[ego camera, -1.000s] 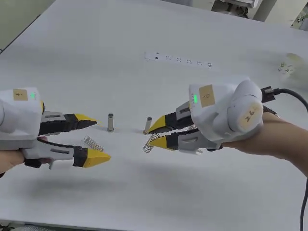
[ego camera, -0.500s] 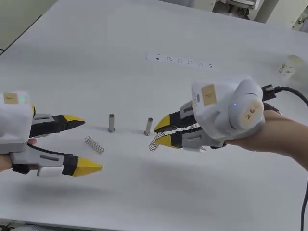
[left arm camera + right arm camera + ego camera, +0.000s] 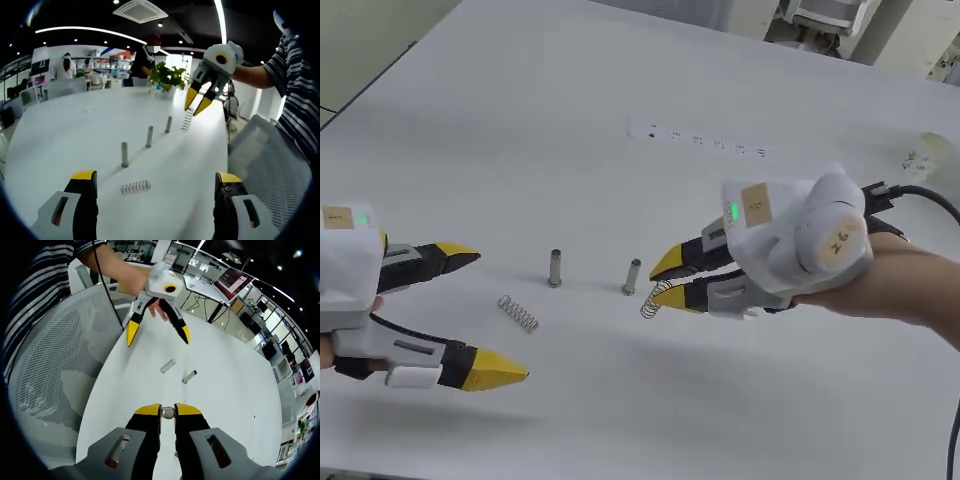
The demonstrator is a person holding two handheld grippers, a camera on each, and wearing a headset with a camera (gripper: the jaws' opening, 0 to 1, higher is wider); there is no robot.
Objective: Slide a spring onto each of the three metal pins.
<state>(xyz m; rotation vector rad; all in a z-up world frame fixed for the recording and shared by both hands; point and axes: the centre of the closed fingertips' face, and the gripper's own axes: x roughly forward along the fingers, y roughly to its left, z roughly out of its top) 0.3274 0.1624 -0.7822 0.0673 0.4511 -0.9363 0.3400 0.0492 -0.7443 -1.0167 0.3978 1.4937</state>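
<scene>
Desk point(image 3: 620, 100): white; carries the middle pin point(image 3: 149, 136), upright in a row of three.
Right hand-held gripper point(image 3: 661, 282): on the far side of the middle pin; jaws almost closed, pinching the held spring point(image 3: 653, 300) by one end.
Left hand-held gripper point(image 3: 155, 176): well short of the middle pin; jaws spread wide, holding nothing.
Loose spring point(image 3: 518, 312): flat on the desk, between the middle pin and the left hand-held gripper.
Near pin point(image 3: 124, 154), far pin point(image 3: 168, 124): flank the middle pin.

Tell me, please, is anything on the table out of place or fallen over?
Nothing stands out. The three pins stand upright and bare. One loose spring lies on its side near them; a second spring is pinched in the right claw.
</scene>
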